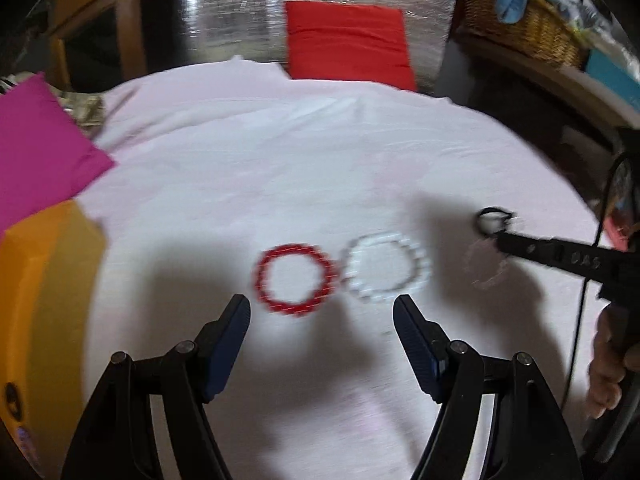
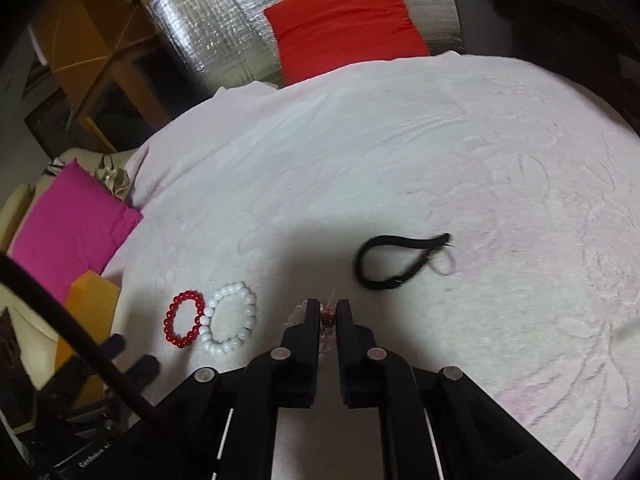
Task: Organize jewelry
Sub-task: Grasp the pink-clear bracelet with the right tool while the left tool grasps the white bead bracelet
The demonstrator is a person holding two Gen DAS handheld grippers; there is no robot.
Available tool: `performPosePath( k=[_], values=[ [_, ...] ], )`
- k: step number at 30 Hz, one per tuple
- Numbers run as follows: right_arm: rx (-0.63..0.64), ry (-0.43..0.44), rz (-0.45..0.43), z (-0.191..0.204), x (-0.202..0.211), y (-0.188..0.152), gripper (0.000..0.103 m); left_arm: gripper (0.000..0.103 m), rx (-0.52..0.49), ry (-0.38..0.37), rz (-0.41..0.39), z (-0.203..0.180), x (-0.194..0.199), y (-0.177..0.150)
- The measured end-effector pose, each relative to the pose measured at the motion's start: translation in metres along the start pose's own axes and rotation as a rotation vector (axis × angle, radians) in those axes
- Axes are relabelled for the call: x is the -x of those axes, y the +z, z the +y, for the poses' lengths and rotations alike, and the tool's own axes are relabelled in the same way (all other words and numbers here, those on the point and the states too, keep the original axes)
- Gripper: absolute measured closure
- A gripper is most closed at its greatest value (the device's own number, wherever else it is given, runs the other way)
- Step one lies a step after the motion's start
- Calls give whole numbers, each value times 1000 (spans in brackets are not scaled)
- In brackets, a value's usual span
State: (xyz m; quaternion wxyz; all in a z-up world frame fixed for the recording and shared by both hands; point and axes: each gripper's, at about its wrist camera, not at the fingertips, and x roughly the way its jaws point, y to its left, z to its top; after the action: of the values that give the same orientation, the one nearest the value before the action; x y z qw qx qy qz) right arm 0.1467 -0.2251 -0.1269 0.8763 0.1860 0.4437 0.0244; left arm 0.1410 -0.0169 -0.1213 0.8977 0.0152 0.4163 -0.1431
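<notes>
My right gripper (image 2: 324,314) clamps what looks like a clear bead bracelet (image 2: 326,334); my left gripper (image 1: 322,314) gapes before the red bracelet (image 1: 296,280).

Both black grippers, left gripper (image 1: 322,312) and right gripper (image 2: 328,312), are fitted with dark-blue ribbed pads (image 1: 228,344), silver pivot screws (image 1: 186,347) and a black cable (image 2: 72,344).

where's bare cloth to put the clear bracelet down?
Free: white cloth beyond the black band, toward the red cushion. Crowded: red bracelet touching white bracelet, just left of the right gripper.
</notes>
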Motion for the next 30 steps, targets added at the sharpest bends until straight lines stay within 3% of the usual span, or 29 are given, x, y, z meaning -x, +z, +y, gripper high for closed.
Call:
performPosePath(
  k=[6,9,13,15,16,17,19,20,22,27,28,29,30],
  values=[
    [-29,-11,41,-20,7,-3,94,29,-54,-144,19,-32,-24,5],
    [-42,-16,37,-33,13,-2,94,29,-114,-142,24,-46,-35,6],
    [-55,-22,34,-41,15,1,94,29,-101,-156,54,-50,-46,7],
    [-58,-24,33,-43,17,0,94,37,-97,-168,49,-50,-48,7],
    [-58,-24,34,-45,17,1,94,58,-93,-191,66,-51,-51,8],
    [-60,-24,35,-46,17,1,94,72,-79,-217,91,-50,-53,7],
    [-65,-29,32,-47,18,2,94,73,-88,-223,91,-52,-51,6],
    [-69,-29,32,-49,18,2,94,81,-100,-244,99,-55,-49,6],
    [-77,-25,34,-51,18,3,94,86,-98,-318,119,-58,-44,3],
    [-95,-30,57,-53,13,2,94,85,-153,-242,120,-63,-39,-2],
    [-99,-30,63,-53,11,1,94,79,-142,-228,120,-61,-39,-1],
    [-106,-30,71,-54,9,1,94,66,-137,-212,120,-59,-39,-1],
    [-112,-28,81,-55,7,0,92,59,-142,-201,118,-59,-39,-2]
  ],
)
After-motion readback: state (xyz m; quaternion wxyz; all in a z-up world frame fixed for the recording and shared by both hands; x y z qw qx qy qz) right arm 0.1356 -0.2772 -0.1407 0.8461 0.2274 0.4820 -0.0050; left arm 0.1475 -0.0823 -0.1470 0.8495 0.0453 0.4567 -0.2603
